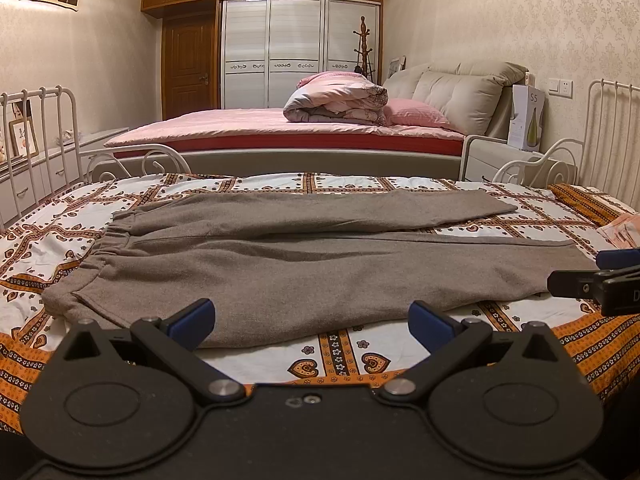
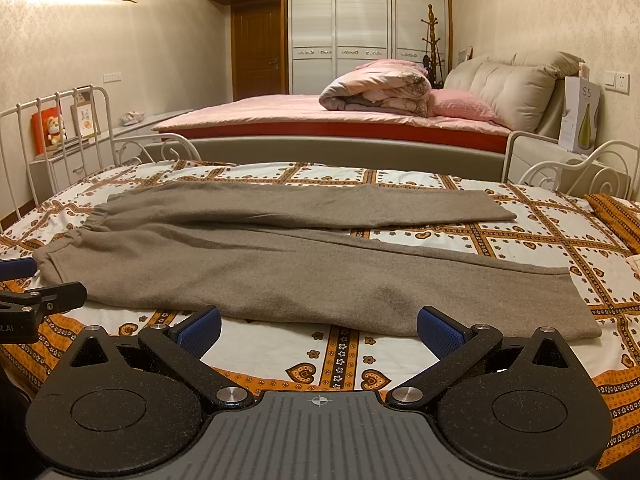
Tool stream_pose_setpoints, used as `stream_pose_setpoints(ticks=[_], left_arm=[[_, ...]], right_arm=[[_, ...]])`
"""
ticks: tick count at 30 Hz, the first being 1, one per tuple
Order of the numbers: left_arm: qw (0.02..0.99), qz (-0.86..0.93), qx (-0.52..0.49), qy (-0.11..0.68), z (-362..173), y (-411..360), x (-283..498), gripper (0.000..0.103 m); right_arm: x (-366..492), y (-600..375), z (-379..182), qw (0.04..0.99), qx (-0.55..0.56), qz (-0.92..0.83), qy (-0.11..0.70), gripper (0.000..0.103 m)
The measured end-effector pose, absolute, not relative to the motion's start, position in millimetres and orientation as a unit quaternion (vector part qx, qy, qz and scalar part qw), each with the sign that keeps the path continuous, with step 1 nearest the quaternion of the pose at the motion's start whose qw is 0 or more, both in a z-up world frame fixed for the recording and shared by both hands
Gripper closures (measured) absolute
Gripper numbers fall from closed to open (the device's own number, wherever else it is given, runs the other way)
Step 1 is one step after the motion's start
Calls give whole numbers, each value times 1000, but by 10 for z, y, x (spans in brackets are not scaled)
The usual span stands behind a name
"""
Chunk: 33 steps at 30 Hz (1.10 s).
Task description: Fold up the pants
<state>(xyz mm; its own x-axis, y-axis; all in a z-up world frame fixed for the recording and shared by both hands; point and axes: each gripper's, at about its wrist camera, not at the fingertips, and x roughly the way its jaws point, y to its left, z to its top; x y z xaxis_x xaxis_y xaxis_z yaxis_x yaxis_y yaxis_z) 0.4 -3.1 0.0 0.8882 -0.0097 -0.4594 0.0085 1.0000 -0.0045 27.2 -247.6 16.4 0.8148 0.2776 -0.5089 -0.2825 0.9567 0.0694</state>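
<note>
Pants [image 1: 288, 264] lie flat on the patterned bedspread [image 1: 340, 360], waistband [image 1: 108, 240] to my left, both legs running right, the near leg's cuff [image 2: 576, 304] at the right end, the far leg apart from it with sheet showing between them toward the cuffs. My left gripper [image 1: 311, 322] has its jaws spread wide with nothing between them, sitting just short of the near edge of the pants, toward the waist end. My right gripper [image 2: 319, 330] is the same: wide open, empty, just short of the near leg's edge further toward the cuff. Nothing folded yet, I'd say this is the very start. Plan for the first fold: pinch the near edge at two points, one by the waistband corner and one by the cuff, so both want to shift outward before closing. Get a pad under the fabric so I take both layers, not just the top one. Lift low, carry the near leg over onto the far leg, line up the edges, lay down without dragging. Risk: the thick fabric sags between the grips and creases. Containers: none in play; a white box [image 1: 528, 118] stands on the nightstand by the far bed, contents not visible.
</note>
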Motion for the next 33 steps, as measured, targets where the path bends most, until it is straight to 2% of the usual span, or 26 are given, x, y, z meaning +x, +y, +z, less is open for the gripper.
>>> stream_pose_setpoints(ticks=[33], left_arm=[[972, -5, 1, 237, 13, -43, 0, 6]], right_arm=[[281, -2470, 143, 952, -8, 148, 269, 0]])
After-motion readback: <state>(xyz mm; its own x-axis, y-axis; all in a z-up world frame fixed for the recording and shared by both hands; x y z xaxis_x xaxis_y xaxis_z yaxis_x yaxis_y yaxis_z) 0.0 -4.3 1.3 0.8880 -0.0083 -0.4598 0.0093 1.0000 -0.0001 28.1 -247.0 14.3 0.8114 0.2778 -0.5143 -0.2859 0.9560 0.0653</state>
